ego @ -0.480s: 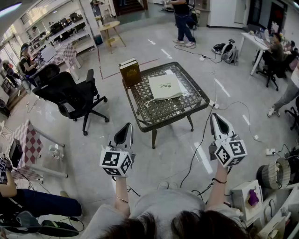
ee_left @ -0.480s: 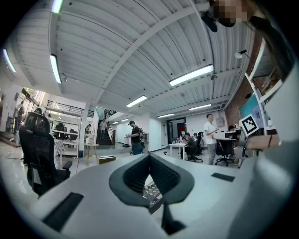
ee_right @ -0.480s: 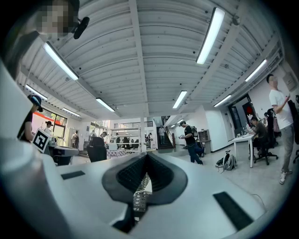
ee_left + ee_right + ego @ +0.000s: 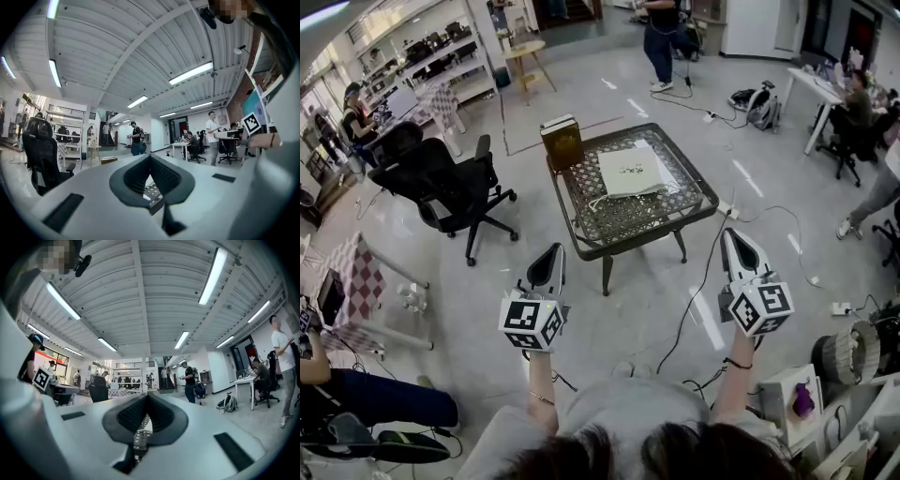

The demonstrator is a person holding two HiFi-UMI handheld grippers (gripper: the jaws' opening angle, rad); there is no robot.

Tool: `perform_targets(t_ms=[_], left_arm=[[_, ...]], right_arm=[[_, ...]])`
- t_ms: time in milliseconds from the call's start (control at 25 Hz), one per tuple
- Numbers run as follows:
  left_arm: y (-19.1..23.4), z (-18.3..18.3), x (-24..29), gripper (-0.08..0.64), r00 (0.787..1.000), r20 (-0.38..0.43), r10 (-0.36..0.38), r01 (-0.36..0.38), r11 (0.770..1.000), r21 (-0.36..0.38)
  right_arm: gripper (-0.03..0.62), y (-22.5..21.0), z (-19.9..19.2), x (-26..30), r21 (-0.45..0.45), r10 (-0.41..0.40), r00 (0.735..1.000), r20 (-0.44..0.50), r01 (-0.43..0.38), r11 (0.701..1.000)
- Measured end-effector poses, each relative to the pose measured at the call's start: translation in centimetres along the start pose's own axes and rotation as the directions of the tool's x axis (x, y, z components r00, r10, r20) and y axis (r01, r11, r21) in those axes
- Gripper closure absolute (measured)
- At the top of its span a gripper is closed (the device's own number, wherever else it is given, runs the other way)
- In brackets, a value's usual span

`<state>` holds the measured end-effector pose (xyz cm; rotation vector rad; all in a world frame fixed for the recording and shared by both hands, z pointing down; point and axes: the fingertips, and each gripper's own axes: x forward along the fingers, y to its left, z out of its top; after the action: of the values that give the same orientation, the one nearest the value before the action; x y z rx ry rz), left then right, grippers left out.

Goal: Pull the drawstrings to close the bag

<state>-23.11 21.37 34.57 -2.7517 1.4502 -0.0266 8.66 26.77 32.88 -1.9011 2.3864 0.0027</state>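
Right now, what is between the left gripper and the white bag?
In the head view, a strip of grey floor and then the woven top of the table lie between the left gripper and the bag.

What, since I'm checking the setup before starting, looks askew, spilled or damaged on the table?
Nothing looks spilled or damaged. The flat white drawstring bag lies flat, roughly square to the dark square lattice-top table, and the brown box stands right at one corner, close to the edge. That corner placement is the only mild oddity.
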Motion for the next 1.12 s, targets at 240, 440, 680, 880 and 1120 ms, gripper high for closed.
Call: perform_targets(t_ms=[240, 440, 680, 880, 1120], left_arm=[[-1.1, 0.0, -0.8, 0.537, 1.0, -0.005, 0.012, -0.012, 1.0, 0.012], [-0.6, -1.0, -1.7, 0.537, 0.998, -0.029, 0.056, -0.056, 0.998, -0.009], [0.5, -1.7, -0.7, 0.537, 0.996, -0.049, 0.076, -0.077, 0.997, -0.026], [1.5, -2.4, 2.7, 0.537, 0.996, -0.056, 0.067, -0.069, 0.997, -0.037], [3.8, -2.6, 8.0, 0.537, 0.998, -0.052, 0.041, -0.043, 0.998, -0.041]], right_arm=[[0.571, 0.1, -0.7, -0.4, 0.03, 0.035, 0.999, -0.001, -0.035, 0.999], [0.571, -0.4, -1.5, 0.1, 0.051, 0.048, 0.999, -0.013, -0.048, 0.998], [0.571, -1.4, -2.1, 1.8, 0.071, 0.047, 0.999, -0.024, -0.045, 0.996], [0.571, -2.8, -2.9, 4.7, 0.077, 0.043, 0.998, -0.041, -0.04, 0.996], [0.571, -4.1, -3.7, 9.6, 0.09, 0.038, 0.998, -0.051, -0.033, 0.995]])
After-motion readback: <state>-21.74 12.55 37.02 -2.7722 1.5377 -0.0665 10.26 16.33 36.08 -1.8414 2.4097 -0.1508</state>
